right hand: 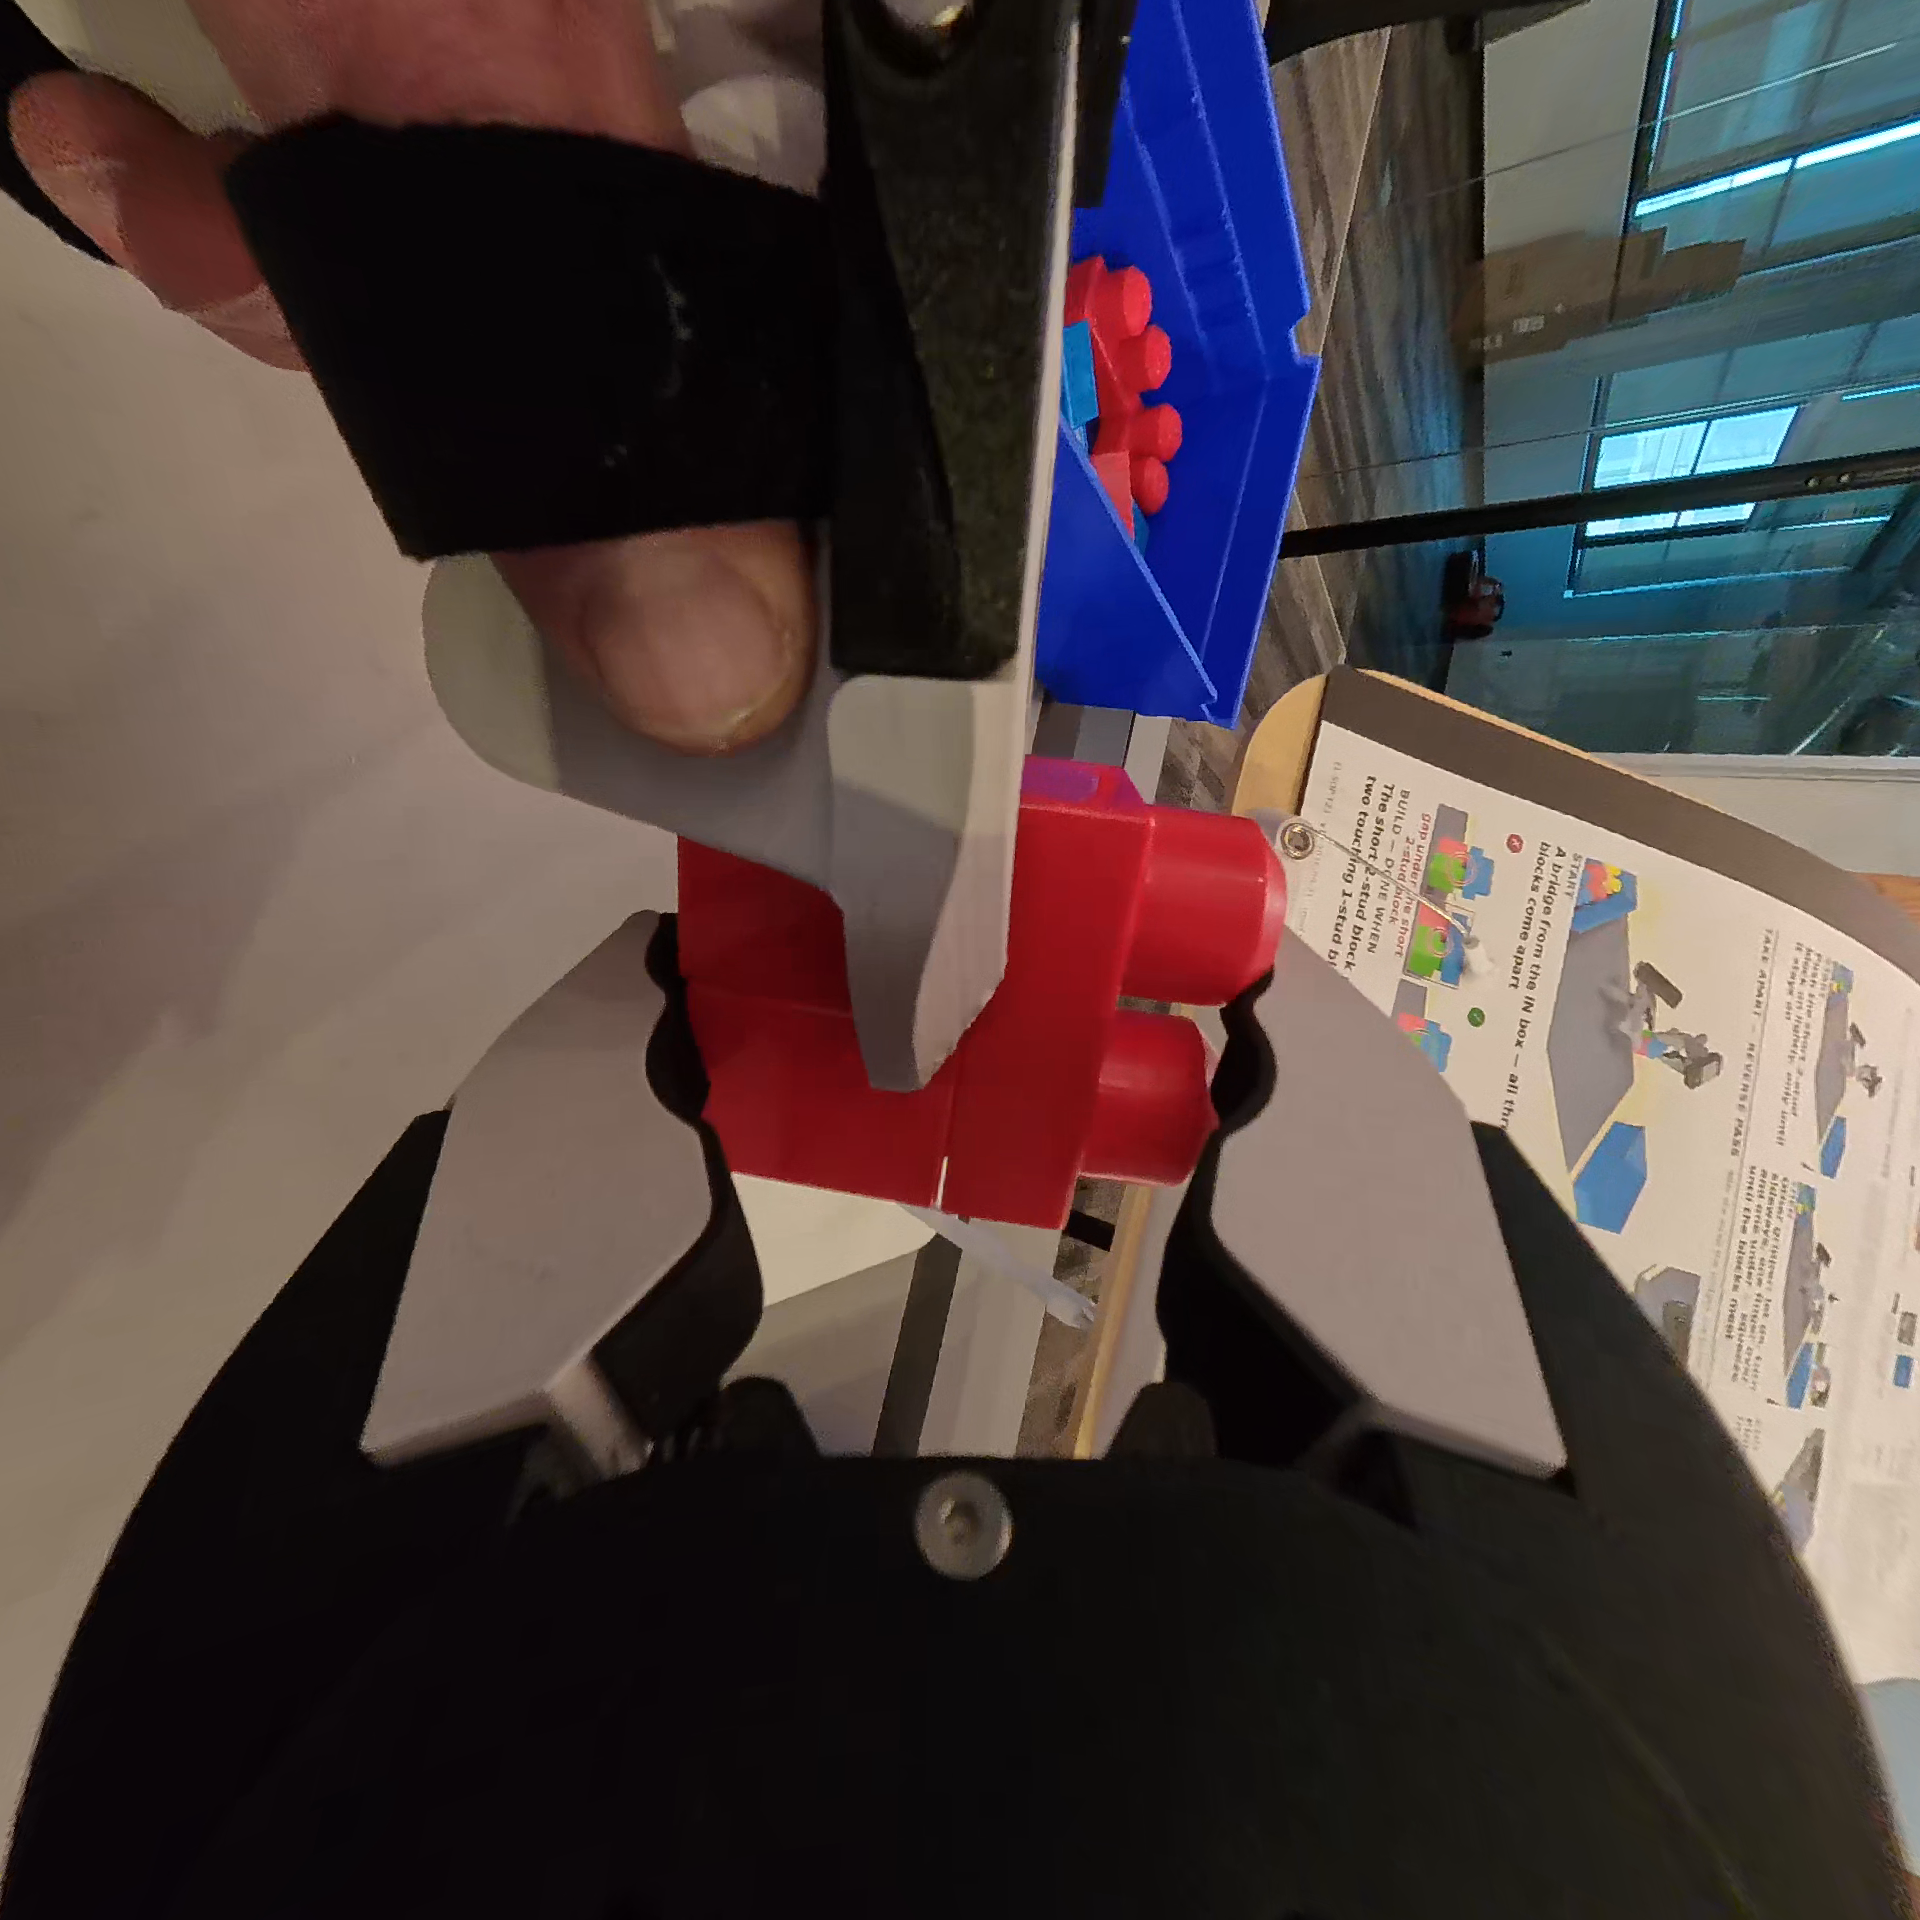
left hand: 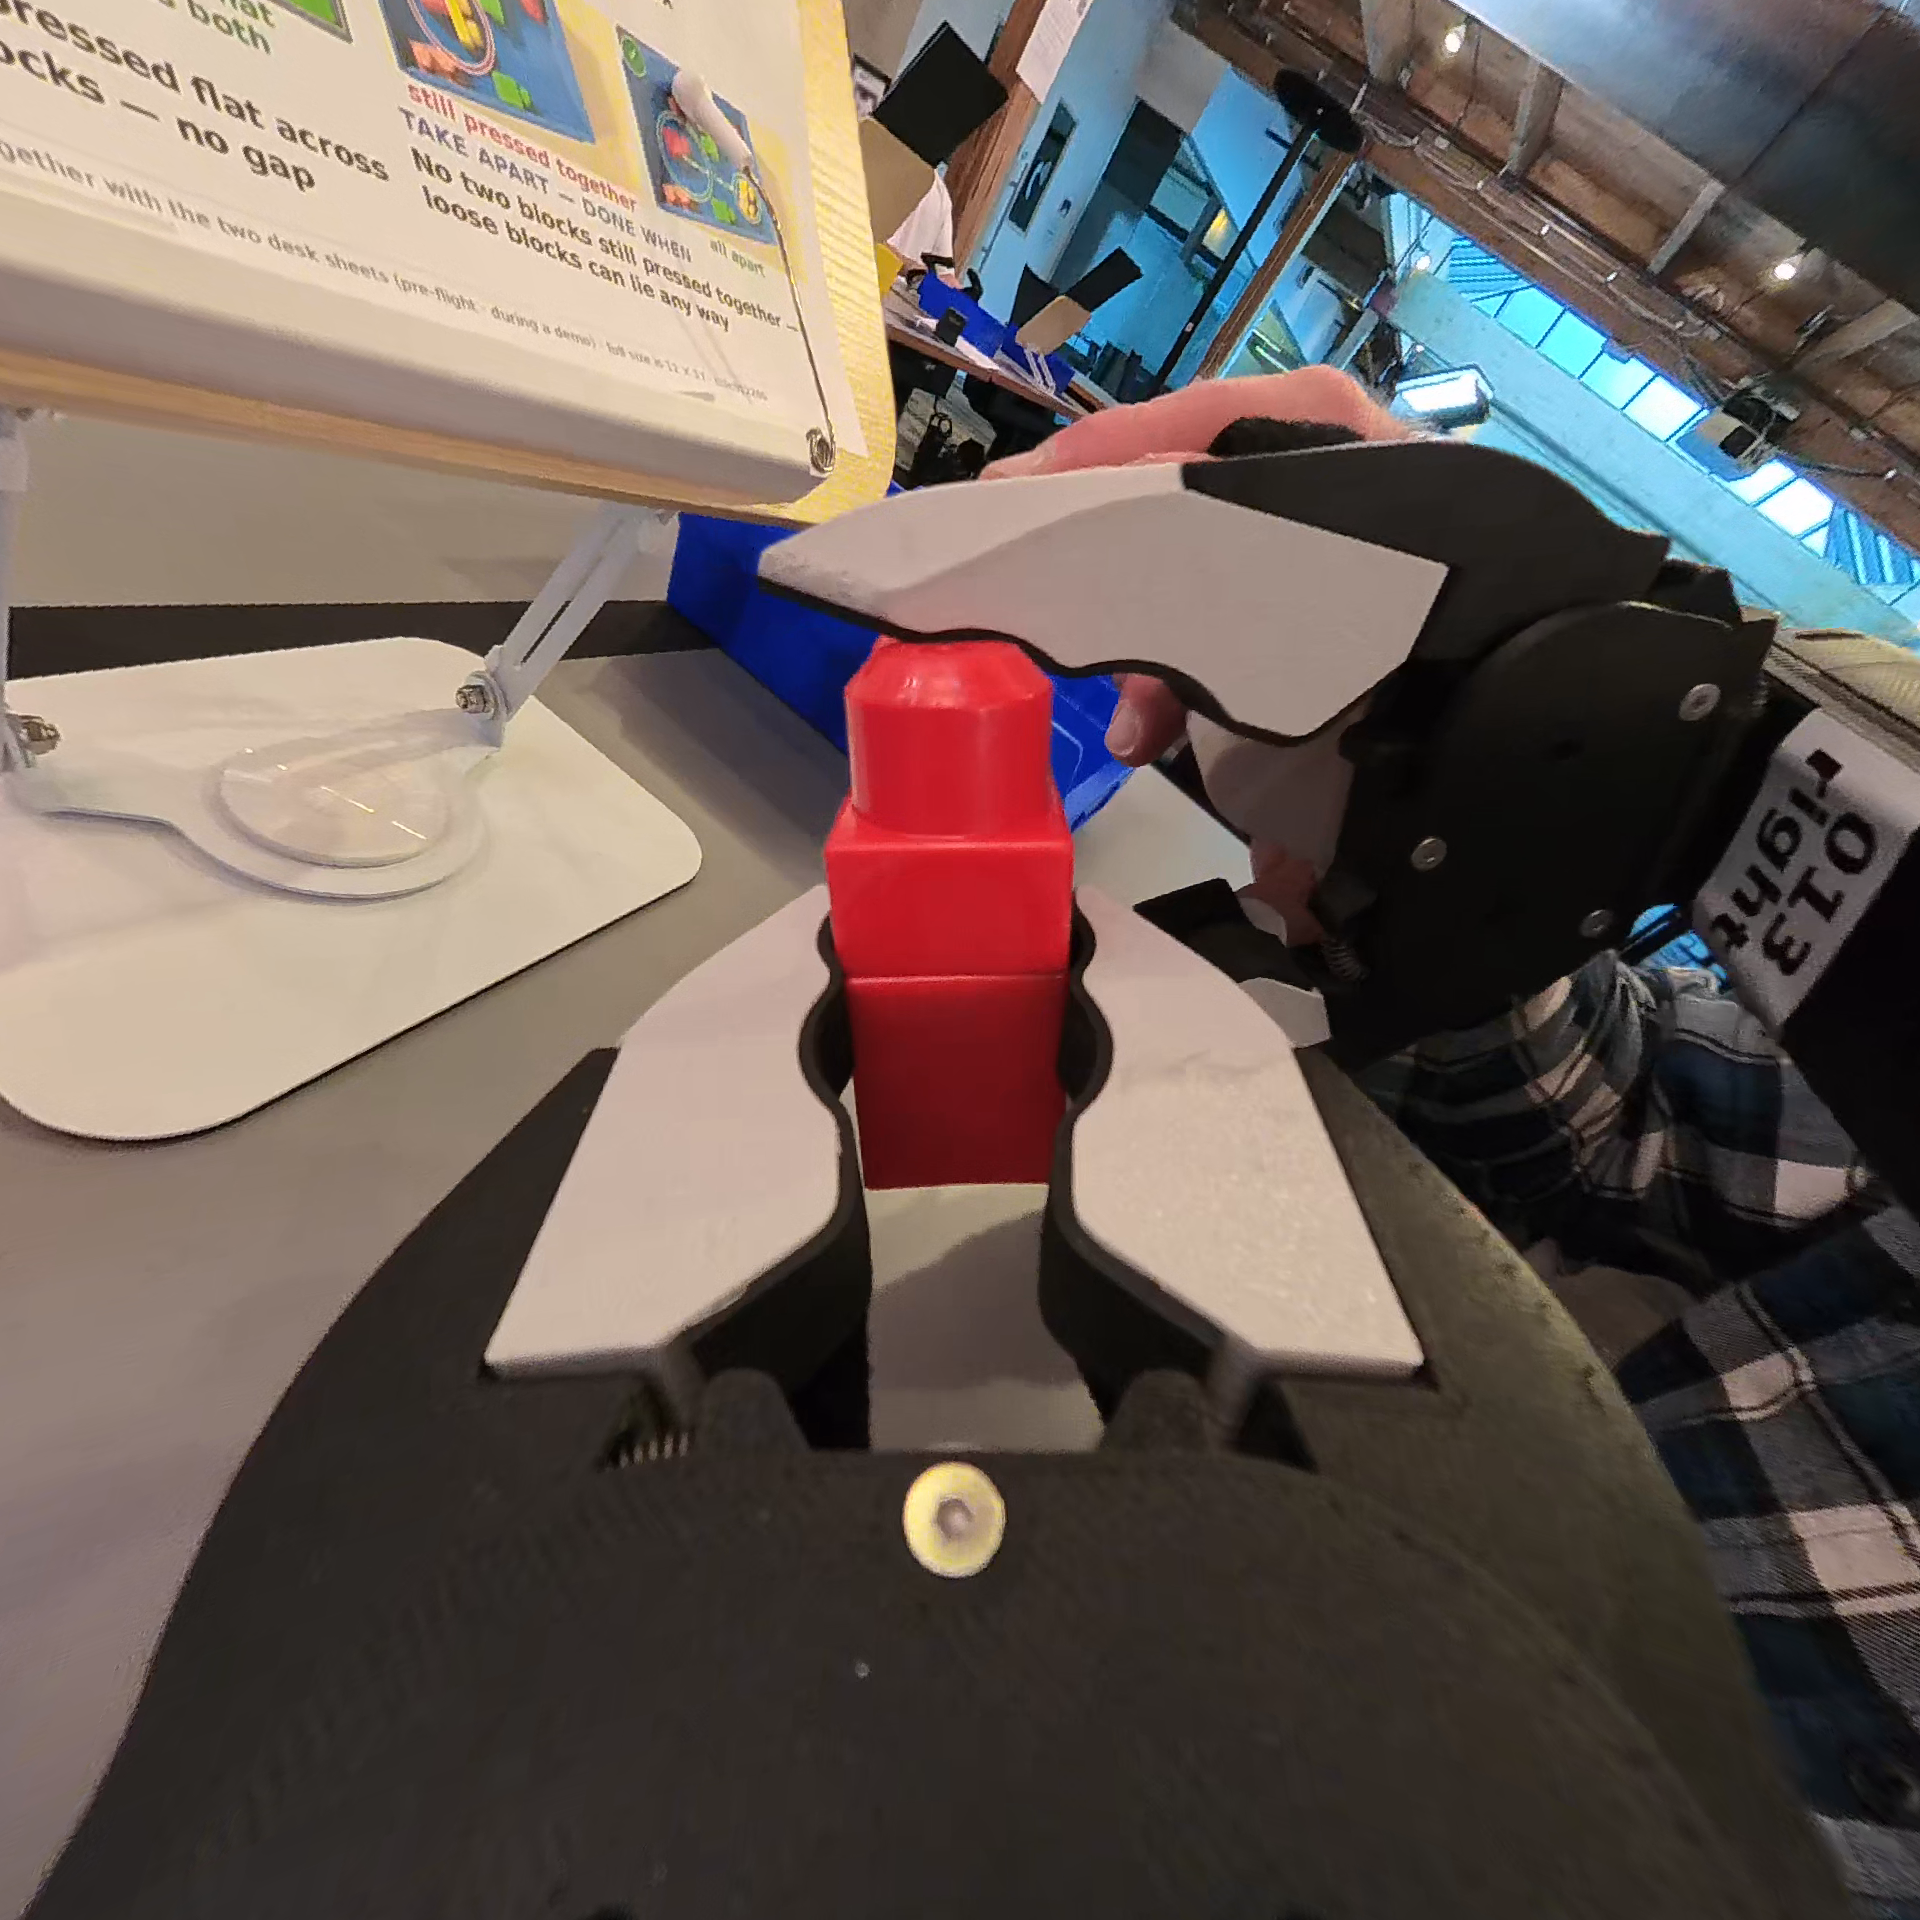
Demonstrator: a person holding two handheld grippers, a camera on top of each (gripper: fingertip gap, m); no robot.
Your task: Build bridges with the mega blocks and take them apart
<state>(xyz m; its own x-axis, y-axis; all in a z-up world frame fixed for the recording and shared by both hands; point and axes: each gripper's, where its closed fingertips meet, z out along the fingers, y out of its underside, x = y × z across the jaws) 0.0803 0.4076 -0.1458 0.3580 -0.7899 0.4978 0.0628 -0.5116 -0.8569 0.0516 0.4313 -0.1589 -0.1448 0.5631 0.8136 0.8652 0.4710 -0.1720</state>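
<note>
Red blocks point(left hand: 951, 935) joined as one piece sit at the centre of both wrist views, lifted off the grey table point(left hand: 156, 1299). Left gripper point(left hand: 954, 997) clamps the lower part of the piece, both pale fingers point(left hand: 727, 1081) pressed on its sides; one stud points up toward the frame's top, just under a finger of the right gripper. In the right wrist view the same red assembly point(right hand: 1039, 997) lies sideways, two studs pointing toward frame right, a seam showing between a rear block and a front two-stud block. Right gripper point(right hand: 940, 1018) straddles it end to end: left pad touches the rear face of the piece, right pad sits against the stud tips, so the jaws read as closed on the blocks across a wide span. Left gripper's finger point(right hand: 925, 935) crosses in front of the piece from the top of the frame, with a person's thumb point(right hand: 675, 634) and a black strap point(right hand: 540, 343) above it. Blue bin point(right hand: 1174, 436) at upper centre of the right view holds more red and blue blocks point(right hand: 1127, 384). Instruction sheet on a white stand point(left hand: 312, 831) fills upper left of the left view. Plaid sleeve point(left hand: 1662, 1143) lower right there.
</note>
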